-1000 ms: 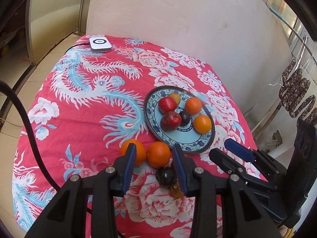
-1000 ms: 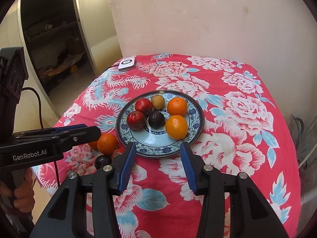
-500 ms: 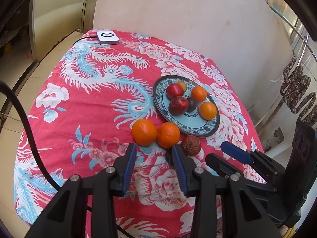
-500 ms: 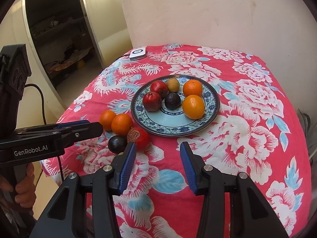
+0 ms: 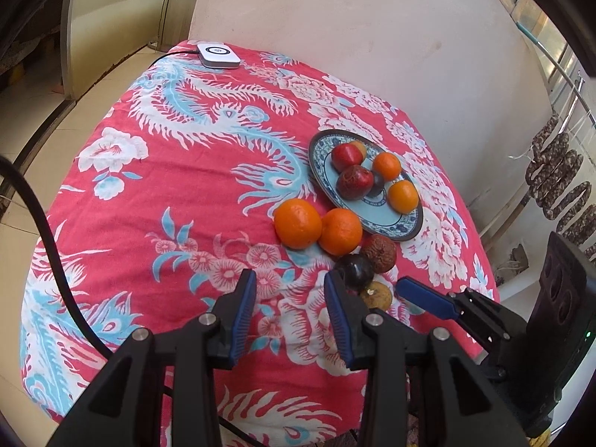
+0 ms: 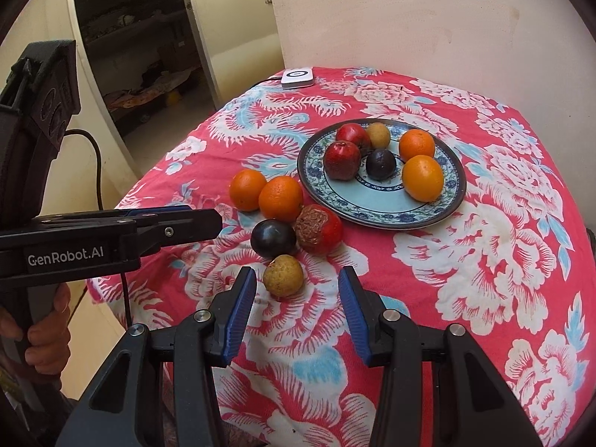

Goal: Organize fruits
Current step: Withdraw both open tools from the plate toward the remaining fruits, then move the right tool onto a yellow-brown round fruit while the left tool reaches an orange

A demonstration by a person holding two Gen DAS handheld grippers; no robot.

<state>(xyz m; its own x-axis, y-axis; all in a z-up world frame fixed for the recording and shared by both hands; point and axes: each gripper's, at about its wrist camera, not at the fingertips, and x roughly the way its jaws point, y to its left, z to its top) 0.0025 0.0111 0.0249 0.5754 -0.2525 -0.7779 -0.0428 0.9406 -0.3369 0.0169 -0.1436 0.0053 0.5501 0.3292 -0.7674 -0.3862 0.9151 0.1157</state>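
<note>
Grippers both empty, jaws apart: left gripper point(image 5: 289, 283) & right gripper point(image 6: 298, 278) near yellow fruit point(image 6: 283, 275), plate point(image 6: 452, 190) beyond.

**Around the Table: Cloth, Charger, Doorway**

A red tablecloth point(image 5: 156, 201) with white peonies and a pale blue phoenix is covering the table. A small white device point(image 5: 218, 55) is lying at the far corner, a dark cord trailing off its edge. A pale plastered wall point(image 6: 428, 18) is standing behind. Dark speckled sausages point(image 5: 558, 178) are hanging beside the window rail. A dim doorway point(image 6: 141, 48) is opening onto cluttered shelves.
</note>
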